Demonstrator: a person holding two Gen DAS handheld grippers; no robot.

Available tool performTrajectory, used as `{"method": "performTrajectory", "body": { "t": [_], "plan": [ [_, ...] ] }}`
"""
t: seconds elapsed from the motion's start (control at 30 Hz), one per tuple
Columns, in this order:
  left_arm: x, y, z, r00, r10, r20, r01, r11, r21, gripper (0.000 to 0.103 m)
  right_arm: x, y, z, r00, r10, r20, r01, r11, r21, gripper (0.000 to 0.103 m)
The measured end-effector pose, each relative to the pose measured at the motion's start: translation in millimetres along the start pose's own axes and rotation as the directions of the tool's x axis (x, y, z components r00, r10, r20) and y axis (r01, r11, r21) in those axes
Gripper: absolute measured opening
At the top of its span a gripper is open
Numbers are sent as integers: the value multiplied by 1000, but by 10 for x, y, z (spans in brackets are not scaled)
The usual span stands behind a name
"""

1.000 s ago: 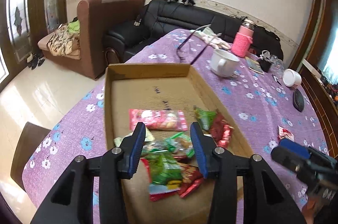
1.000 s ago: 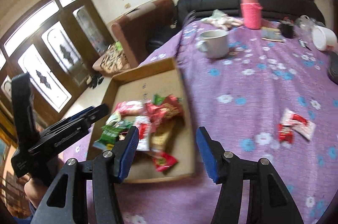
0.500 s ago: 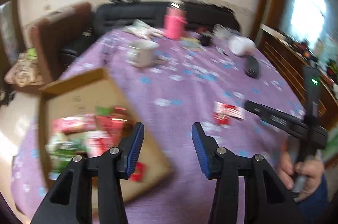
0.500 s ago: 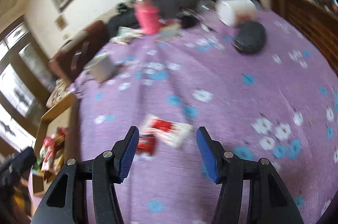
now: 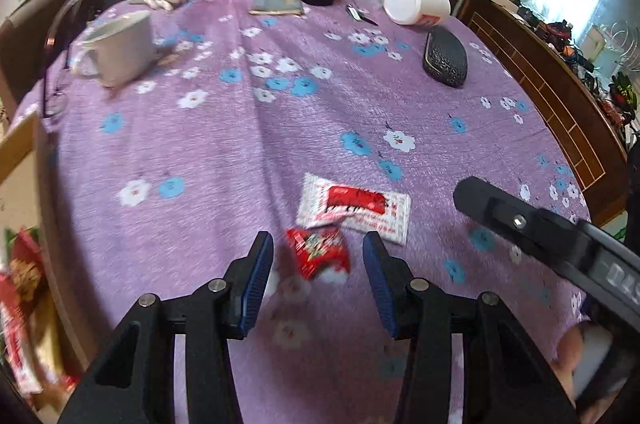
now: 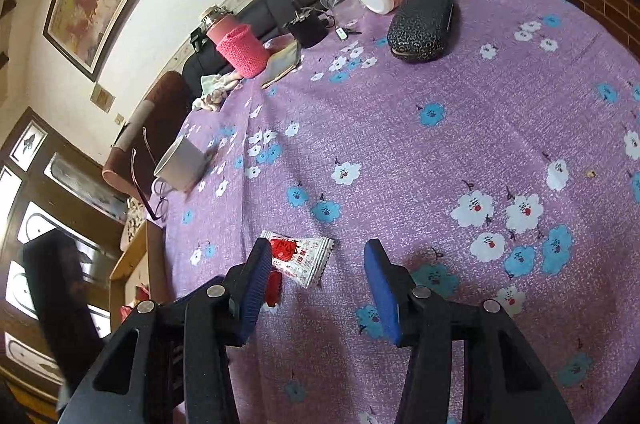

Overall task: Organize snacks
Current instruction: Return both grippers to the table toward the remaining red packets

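Snacks lie on the purple flowered tablecloth: a small red packet touching a bigger white packet with red print. The left gripper has its blue fingers spread wide around the red packet, holding nothing. The right gripper is spread wide too, holding nothing, just beside the white packet, and a cardboard box with more snacks sits at the table's left side.

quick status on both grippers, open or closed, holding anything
Left gripper: open, empty, straddling the small red snack packet.
Right gripper: open, empty, beside the white snack packet.
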State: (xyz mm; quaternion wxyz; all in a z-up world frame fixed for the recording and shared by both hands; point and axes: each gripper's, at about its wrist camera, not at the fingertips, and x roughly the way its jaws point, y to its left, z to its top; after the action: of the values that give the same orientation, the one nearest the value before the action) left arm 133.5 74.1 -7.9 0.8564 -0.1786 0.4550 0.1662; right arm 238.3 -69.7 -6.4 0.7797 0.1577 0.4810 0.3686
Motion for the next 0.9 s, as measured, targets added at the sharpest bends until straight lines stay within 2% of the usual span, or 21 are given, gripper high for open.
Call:
{"method": "performTrajectory", "body": {
  "t": [0.13, 0.23, 0.33, 0.4, 0.53, 0.63, 0.77, 0.9],
  "plan": [
    [155, -55, -35, 1000, 22, -16, -21, 999, 42, 34, 11, 17, -11, 1000, 11, -10, -12, 1000, -6, 52],
    [159, -87, -93, 999, 48, 18, -50, 995, 89, 28, 18, 44, -14, 1000, 2, -4, -2, 1000, -25, 52],
    [125, -66, -133, 998, 41, 38, -45, 995, 94, 17, 34, 64, -15, 1000, -4, 5, 4, 999, -46, 52],
    [66, -20, -131, 999, 22, 45, -26, 996, 84, 17, 52, 79, -17, 1000, -13, 14, 14, 998, -68, 52],
    [-127, 55, -102, 992, 34, 124, -45, 996, 83, 17, 152, 108, -42, 1000, -18, 5, 18, 994, -105, 52],
    [-200, 154, -54, 988, 20, 155, -29, 998, 54, 17, 201, 134, -69, 1000, -22, 3, 23, 990, -139, 52],
    [-303, 346, 12, 980, 35, 194, -34, 999, -11, 17, 259, 156, -49, 1000, -25, -9, 23, 991, -133, 52],
    [-410, 479, 38, 971, 65, 230, -56, 997, -47, 17, 471, 362, 50, 995, -89, -46, 80, 980, -182, 52]
  ]
}}
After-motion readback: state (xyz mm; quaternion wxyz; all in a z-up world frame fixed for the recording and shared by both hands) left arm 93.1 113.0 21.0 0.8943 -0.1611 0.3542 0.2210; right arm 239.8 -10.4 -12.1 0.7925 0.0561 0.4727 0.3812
